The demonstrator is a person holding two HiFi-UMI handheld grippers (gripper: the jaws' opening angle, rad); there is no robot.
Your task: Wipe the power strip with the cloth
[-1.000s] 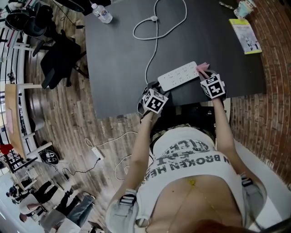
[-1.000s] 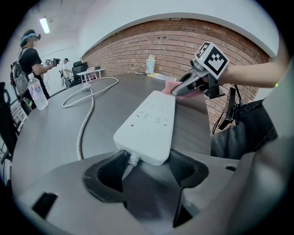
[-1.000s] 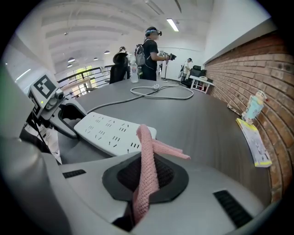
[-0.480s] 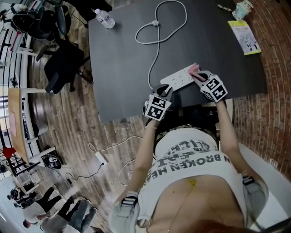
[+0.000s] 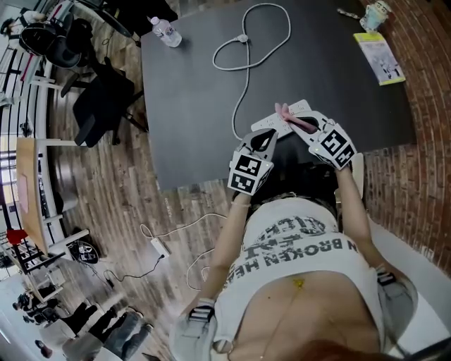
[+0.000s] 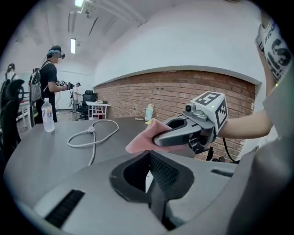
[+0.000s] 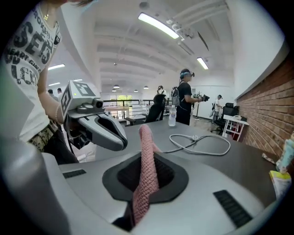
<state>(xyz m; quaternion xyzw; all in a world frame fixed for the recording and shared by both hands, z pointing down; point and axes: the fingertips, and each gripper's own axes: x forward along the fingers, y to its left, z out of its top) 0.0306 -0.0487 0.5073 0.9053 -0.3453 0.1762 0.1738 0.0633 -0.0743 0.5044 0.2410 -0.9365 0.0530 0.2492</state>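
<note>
The white power strip (image 5: 262,124) lies near the black table's (image 5: 190,106) front edge, its middle hidden by the grippers. My right gripper (image 5: 301,125) is shut on the pink cloth (image 5: 285,113), which sticks up between its jaws (image 7: 146,183) in the right gripper view and hangs over the strip's middle. My left gripper (image 5: 270,139) hovers at the strip's left end; its jaws have just been closing and now stand together (image 6: 148,158). Only a thin white sliver shows between them, and I cannot tell what it is. The strip's white cable (image 5: 243,49) loops across the table.
A water bottle (image 5: 163,29) stands at the table's far left corner, a yellow leaflet (image 5: 382,55) and a cup (image 5: 375,13) at the far right. A black office chair (image 5: 99,99) stands left of the table. A person (image 6: 50,82) stands beyond the table.
Both grippers have risen off the table's front edge. The left gripper's jaws have gone from open to closed. The cloth has moved from the strip's right end toward its middle.
</note>
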